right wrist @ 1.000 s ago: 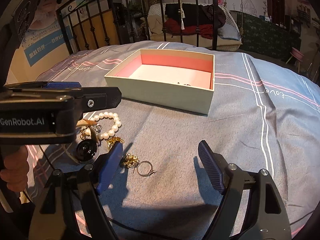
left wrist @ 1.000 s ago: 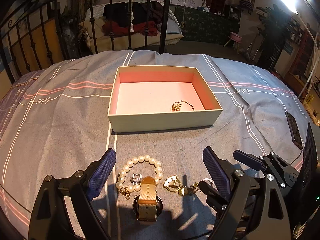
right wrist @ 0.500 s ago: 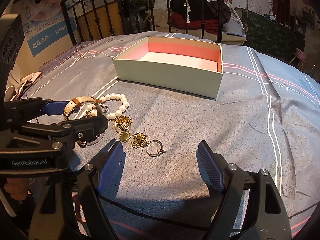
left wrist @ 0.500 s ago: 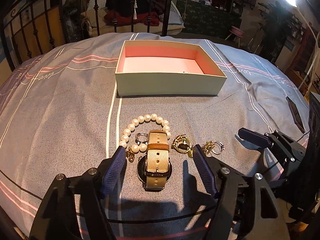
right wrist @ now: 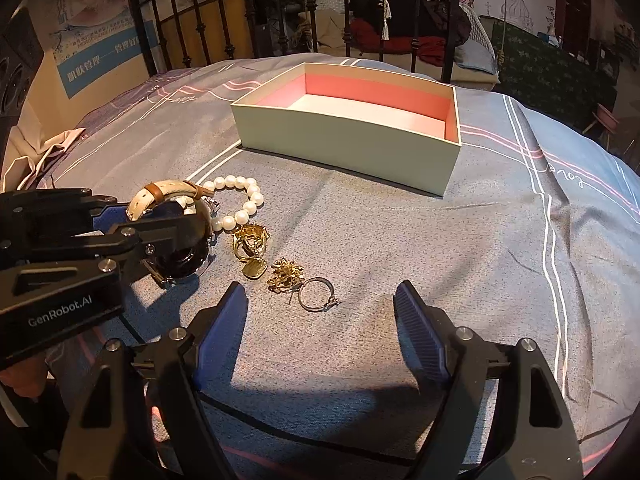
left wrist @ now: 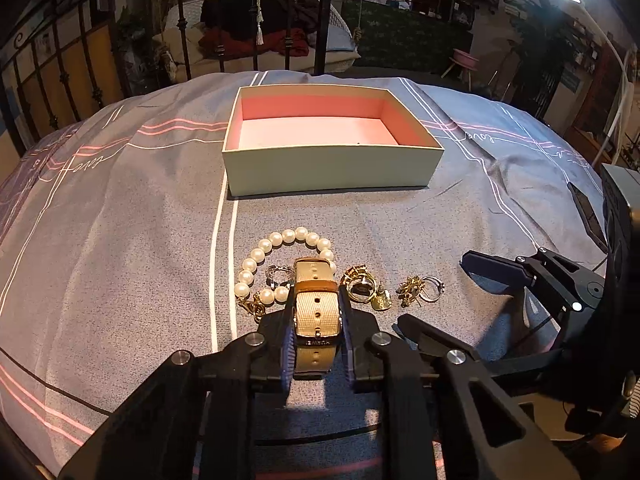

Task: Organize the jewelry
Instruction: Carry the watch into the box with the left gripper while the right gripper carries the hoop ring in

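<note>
My left gripper [left wrist: 316, 332] is shut on a watch [left wrist: 316, 312] with a beige strap, low on the bedspread; the watch also shows in the right wrist view [right wrist: 168, 200]. A pearl bracelet [left wrist: 276, 240] lies around it, with a small silver ring [left wrist: 278, 274] inside the loop. Gold rings [left wrist: 362, 286], a gold tangle [left wrist: 410, 288] and a silver ring [right wrist: 318, 294] lie to the right. An open box [left wrist: 332, 168] with a pink lining stands beyond. My right gripper [right wrist: 320, 332] is open, just short of the silver ring.
The grey bedspread [left wrist: 120, 240] with pink and white stripes covers a bed. A black iron bedstead [left wrist: 256, 12] stands behind the box. A dark flat device [left wrist: 586, 210] lies at the right edge. A cluttered room lies beyond.
My left gripper has moved forward and closed its jaws on the watch. My right gripper has come slightly nearer the silver ring and stays open.
</note>
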The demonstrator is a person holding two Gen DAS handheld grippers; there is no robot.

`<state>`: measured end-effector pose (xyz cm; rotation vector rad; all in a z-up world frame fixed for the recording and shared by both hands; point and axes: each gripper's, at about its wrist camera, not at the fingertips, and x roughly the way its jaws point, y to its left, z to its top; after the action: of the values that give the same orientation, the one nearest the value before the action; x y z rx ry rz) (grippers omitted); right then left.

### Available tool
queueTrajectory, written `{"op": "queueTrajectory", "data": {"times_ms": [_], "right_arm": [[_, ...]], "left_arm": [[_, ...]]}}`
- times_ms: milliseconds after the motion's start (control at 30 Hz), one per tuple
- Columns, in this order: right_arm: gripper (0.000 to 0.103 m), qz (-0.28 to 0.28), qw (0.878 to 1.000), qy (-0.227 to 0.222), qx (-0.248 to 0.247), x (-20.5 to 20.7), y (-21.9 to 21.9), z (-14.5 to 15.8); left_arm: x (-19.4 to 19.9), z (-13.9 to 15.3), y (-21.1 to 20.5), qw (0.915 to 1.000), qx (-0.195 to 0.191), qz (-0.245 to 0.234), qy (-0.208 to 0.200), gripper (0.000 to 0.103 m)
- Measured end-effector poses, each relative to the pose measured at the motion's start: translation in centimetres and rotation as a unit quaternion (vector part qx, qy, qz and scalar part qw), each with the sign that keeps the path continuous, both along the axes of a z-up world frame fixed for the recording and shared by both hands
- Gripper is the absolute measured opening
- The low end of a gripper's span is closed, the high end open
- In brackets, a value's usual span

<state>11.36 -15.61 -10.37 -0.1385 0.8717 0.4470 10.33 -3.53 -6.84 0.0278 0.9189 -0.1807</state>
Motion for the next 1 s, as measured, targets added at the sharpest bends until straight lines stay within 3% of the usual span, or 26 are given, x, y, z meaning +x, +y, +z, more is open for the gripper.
{"op": "queueTrajectory", "data": {"times_ms": [300, 1000], "right_arm": [[0.023, 0.023, 1.000, -0.001, -0.010, -0.3, 0.6, -0.1], [0.023, 0.013, 1.000, -0.025, 0.008, -0.6, -0.1, 1.8]], "left_arm": [[-0.2, 0.3, 1.4, 0.9998, -0.015, 0.011, -0.002, 0.017], [0.4, 2.5, 1.9, 0.9991, -0.036, 0.014, -0.020, 0.017]]}}
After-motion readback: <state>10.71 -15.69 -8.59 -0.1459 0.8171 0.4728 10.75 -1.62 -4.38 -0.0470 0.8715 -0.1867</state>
